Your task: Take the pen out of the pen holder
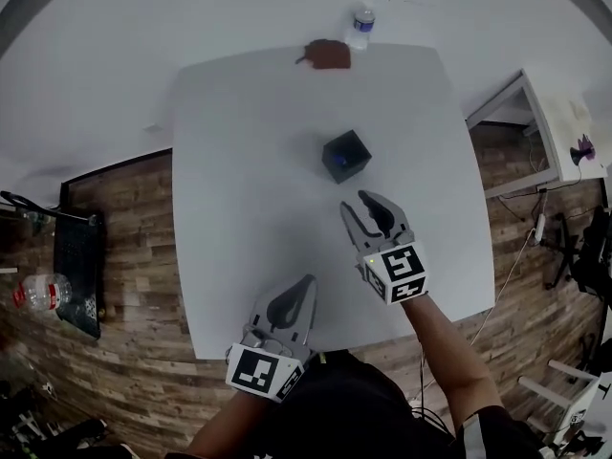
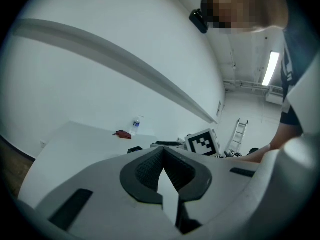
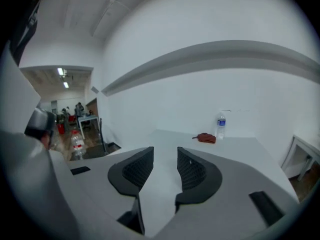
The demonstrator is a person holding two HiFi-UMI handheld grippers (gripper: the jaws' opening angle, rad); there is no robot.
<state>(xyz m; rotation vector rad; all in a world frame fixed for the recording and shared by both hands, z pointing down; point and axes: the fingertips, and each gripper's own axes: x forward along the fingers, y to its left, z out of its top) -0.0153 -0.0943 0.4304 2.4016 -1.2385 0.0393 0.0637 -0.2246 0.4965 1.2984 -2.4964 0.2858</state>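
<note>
Head view: dark, open-topped pen holder [image 1: 345, 155] upright on the white table [image 1: 239, 208], just ahead of the right gripper [image 1: 356, 202] and slightly to its left, not touching it. Blue fleck [image 1: 337, 164] visible inside the holder's mouth, too small to identify with certainty as the pen. Right gripper's jaws spread, tips aimed toward the holder, nothing between them but bare tabletop. Same seen in the right gripper view, with the right gripper [image 3: 165, 151] held open over the table surface. Left gripper [image 1: 308, 280] well back from the holder, near the table's front edge, behind and to the left of the right gripper. Left gripper [image 2: 162, 150] with tips pressed together and empty in the left gripper view, the other gripper's marker cube [image 2: 202, 142] showing just past it to the right. Far beyond both grippers, at the table's opposite edge, a reddish-brown object [image 1: 328, 54] lying flat. Just beyond that, a clear water bottle [image 1: 362, 22] standing past the table's far edge. Off the table, far to the left of the left gripper, a second bottle [image 1: 38, 293] beside a black rack [image 1: 78, 271] on the wooden floor [image 1: 134, 352].
</note>
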